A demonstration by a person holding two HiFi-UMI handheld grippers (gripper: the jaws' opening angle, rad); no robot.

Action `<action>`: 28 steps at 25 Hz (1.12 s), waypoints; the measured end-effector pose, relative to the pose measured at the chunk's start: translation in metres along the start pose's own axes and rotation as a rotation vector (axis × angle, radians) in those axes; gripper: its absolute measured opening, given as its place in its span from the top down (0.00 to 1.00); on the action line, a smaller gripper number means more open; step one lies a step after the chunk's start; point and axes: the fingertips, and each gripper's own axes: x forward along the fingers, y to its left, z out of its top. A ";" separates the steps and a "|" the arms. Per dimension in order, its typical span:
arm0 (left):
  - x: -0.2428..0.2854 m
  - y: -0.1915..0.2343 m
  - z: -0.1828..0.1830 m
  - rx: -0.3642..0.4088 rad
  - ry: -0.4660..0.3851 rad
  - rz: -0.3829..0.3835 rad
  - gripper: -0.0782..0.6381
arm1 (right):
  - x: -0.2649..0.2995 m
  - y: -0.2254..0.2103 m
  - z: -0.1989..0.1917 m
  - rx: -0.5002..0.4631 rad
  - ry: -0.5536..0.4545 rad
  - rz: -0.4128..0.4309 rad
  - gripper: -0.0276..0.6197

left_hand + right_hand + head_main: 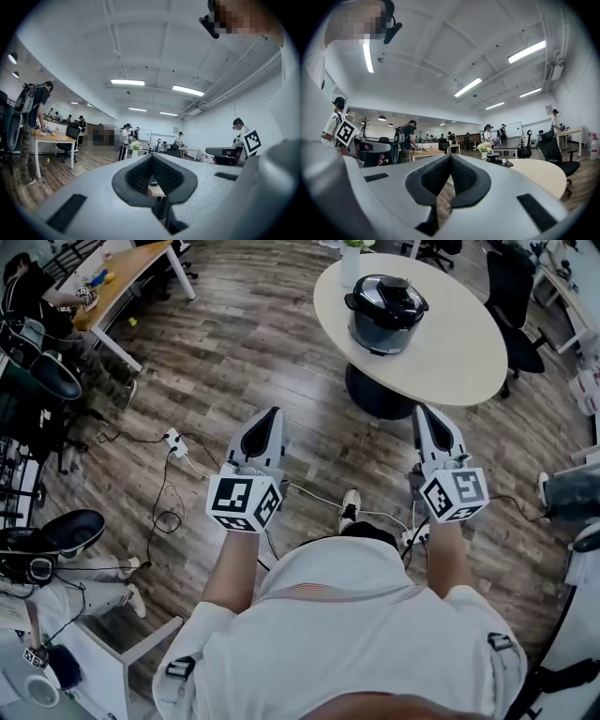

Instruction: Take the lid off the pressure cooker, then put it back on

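Pressure cooker (386, 313) stands well beyond right gripper (427, 414).

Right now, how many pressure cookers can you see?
1: the pressure cooker sits with its lid on, near the middle of the round table. Distant desks are too small to check.

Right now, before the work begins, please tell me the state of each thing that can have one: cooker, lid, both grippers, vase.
pressure cooker: upright on the round table, apart from both grippers
lid: on the cooker
left gripper: shut, empty, short of the table
right gripper: shut, empty, at the table's near edge
vase: upright beside the cooker
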 end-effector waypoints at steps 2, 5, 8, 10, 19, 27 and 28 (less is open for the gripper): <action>0.036 0.002 0.005 0.013 -0.004 0.011 0.88 | 0.025 -0.026 0.003 -0.004 -0.004 0.018 0.95; 0.095 0.000 0.010 0.023 -0.006 0.025 0.88 | 0.059 -0.078 0.003 0.011 -0.003 0.018 0.95; 0.153 -0.005 0.011 0.036 0.007 0.027 0.88 | 0.093 -0.133 0.001 0.045 0.002 0.014 0.95; 0.190 -0.006 0.012 0.045 0.012 0.032 0.88 | 0.115 -0.166 0.001 0.057 0.002 0.016 0.95; 0.315 -0.002 0.002 0.047 0.071 0.011 0.88 | 0.180 -0.265 -0.015 0.114 0.024 -0.016 0.95; 0.407 0.033 0.011 0.039 0.059 -0.090 0.88 | 0.224 -0.319 -0.007 0.099 0.021 -0.168 0.95; 0.418 0.039 0.012 0.036 0.058 -0.108 0.88 | 0.229 -0.323 -0.005 0.097 0.021 -0.197 0.95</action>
